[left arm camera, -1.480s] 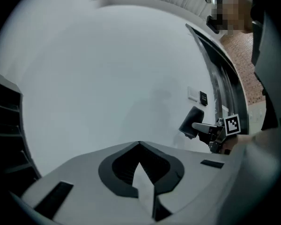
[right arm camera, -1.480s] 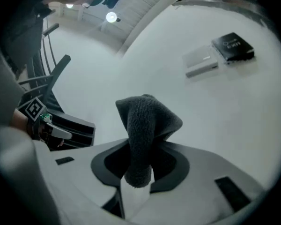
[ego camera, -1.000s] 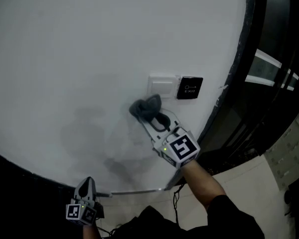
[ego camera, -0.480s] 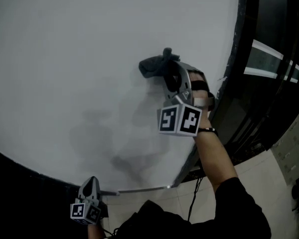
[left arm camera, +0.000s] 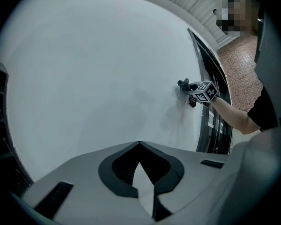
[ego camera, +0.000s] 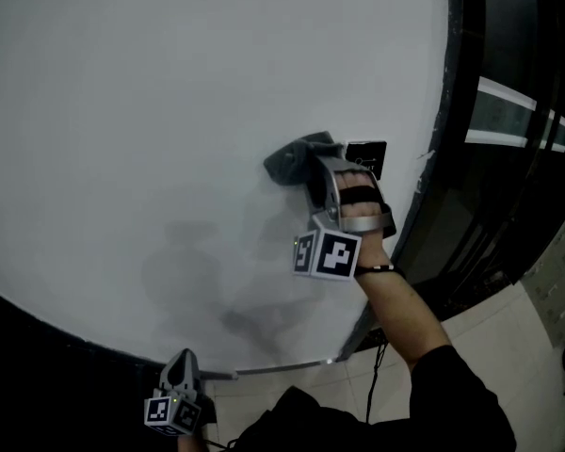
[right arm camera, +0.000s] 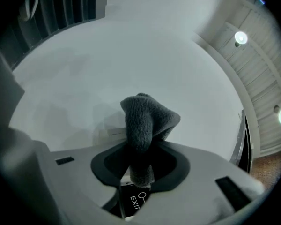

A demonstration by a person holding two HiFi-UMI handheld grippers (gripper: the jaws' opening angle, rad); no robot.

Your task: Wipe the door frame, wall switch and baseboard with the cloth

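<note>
A grey cloth (ego camera: pixel 294 161) is pressed against the white wall, covering the white wall switch. My right gripper (ego camera: pixel 313 169) is shut on the cloth (right arm camera: pixel 143 125). The black EXIT button (ego camera: pixel 365 156) shows just right of the cloth and appears below the jaws in the right gripper view as the EXIT button (right arm camera: pixel 136 201). The dark door frame (ego camera: pixel 461 111) runs along the wall's right edge. My left gripper (ego camera: pixel 181 377) hangs low at the bottom, near the dark baseboard (ego camera: pixel 56 337), jaws shut with nothing between them (left arm camera: pixel 141 182). The right gripper (left arm camera: pixel 191 89) is seen far off in the left gripper view.
A metal strip (ego camera: pixel 282 367) lies along the wall's foot by the door frame. A cable (ego camera: pixel 372 389) hangs near the person's sleeve. Tiled floor (ego camera: pixel 508 347) shows at the lower right. A glass door panel (ego camera: pixel 518 121) stands beyond the frame.
My right gripper with the cloth went up the wall above the switch, then came back down onto the switch. The left gripper sank slightly lower and to the right.
</note>
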